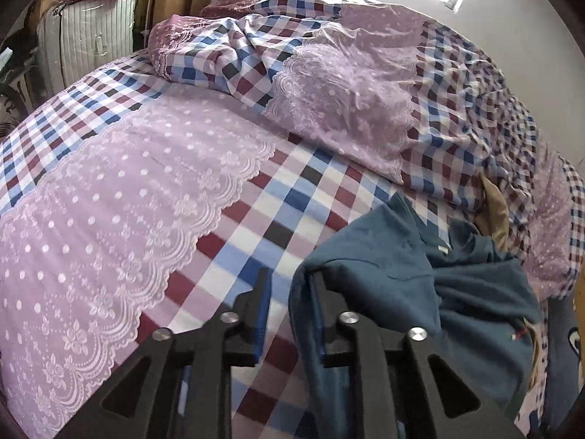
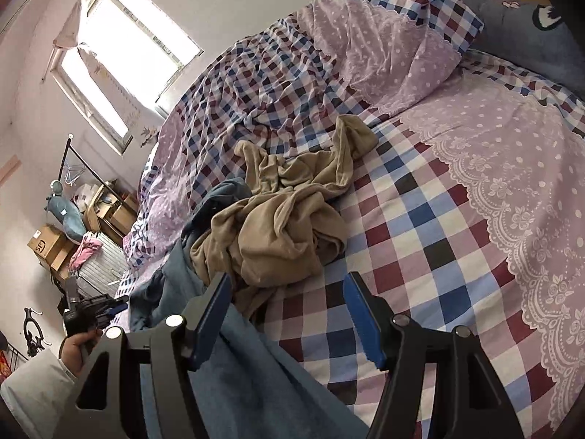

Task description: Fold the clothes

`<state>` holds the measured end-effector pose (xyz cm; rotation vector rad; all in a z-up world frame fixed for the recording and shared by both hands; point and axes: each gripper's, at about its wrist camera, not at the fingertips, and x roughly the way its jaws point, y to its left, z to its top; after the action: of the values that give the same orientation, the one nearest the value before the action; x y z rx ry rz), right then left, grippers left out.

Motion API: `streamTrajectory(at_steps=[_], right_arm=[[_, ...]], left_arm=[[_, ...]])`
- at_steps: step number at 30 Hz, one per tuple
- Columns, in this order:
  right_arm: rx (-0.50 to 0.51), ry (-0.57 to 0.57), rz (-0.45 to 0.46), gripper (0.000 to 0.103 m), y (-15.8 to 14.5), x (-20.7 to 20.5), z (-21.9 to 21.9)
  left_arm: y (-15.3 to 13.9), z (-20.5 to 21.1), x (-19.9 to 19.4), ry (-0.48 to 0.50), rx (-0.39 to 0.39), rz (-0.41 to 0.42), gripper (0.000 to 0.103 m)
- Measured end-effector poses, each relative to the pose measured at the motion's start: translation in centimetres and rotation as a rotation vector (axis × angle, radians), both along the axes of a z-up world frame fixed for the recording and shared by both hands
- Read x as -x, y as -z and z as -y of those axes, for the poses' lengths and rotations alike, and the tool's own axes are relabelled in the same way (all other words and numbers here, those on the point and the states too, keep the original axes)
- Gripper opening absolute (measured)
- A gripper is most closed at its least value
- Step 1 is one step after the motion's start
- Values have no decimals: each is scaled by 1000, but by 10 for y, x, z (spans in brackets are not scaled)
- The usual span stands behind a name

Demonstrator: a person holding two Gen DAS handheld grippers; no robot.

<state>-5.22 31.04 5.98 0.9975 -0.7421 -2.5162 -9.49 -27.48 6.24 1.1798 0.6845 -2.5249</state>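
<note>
Fingers of the left gripper (image 1: 289, 314) stand narrowly apart with the blue garment (image 1: 420, 285) draped over the right one, gripping nothing, while the right gripper (image 2: 289, 314) gapes wide above that garment's edge beside the crumpled tan garment (image 2: 289, 212) on the bed (image 2: 420, 219).

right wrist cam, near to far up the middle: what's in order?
Right gripper → blue garment → tan garment → crumpled checked duvet → window.
</note>
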Motion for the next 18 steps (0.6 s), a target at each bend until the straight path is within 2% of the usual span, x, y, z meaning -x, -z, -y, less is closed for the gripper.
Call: streamTrajectory(at_steps=[2,3,4,6,9,11,14,18], right_arm=[[-5,-3,0,67,0,0,1],[-8,-4,1,67,0,0,2],[-11,-6,1,67,0,0,2],[-16,-8,1,67,0,0,4],[-24,-12,2,67,1,1,5],[-23,-11,1,67,0,0,5],[-23,-9,1,67,0,0,5],[-25,-12,5,67,1,1,6]], left_arm=[[-5,5,-9,-1,-22,-58,41],[-8,9,-13,-8,-31,-84,53],[-11,11,-14,-13,-34,-94,58],[-18,15,-10,-8,-37,-86,58],[-25,9,-4,57,-16,-72,59],[-28,-8,2,136,33,-61,60],[-26,-48,15,286,108,-21,67],[-9,-106,34,433,284,70,67]])
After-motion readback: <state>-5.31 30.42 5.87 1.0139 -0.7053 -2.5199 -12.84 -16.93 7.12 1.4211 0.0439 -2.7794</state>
